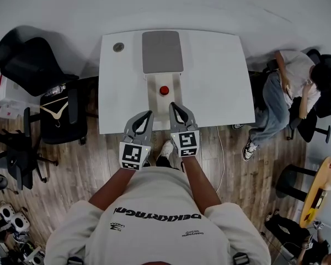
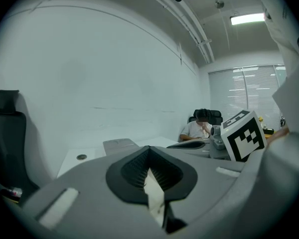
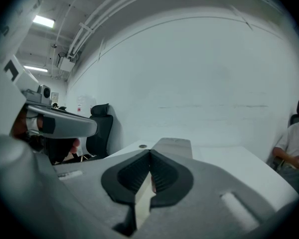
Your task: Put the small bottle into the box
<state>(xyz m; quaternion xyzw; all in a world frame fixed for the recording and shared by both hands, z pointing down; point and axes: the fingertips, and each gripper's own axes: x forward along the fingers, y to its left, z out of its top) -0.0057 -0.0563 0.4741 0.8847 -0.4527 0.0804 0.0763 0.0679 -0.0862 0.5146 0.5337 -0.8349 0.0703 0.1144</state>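
Note:
A small bottle with a red cap (image 1: 164,90) stands on a pale box part (image 1: 154,101) in the middle of the white table (image 1: 220,81). I cannot tell whether it is inside it. A flat grey box piece (image 1: 161,51) adjoins that part on the far side and also shows in the left gripper view (image 2: 120,144) and the right gripper view (image 3: 174,143). My left gripper (image 1: 149,113) and right gripper (image 1: 172,105) hover side by side over the table's near edge, just short of the bottle. Both are shut, tips together, with nothing between them (image 2: 149,148) (image 3: 150,152).
A round grommet (image 1: 118,47) sits in the table's far left corner. Black office chairs (image 1: 30,65) stand left of the table. A person (image 1: 289,87) sits on a chair off its right side. A white cable (image 1: 221,159) hangs to the wooden floor.

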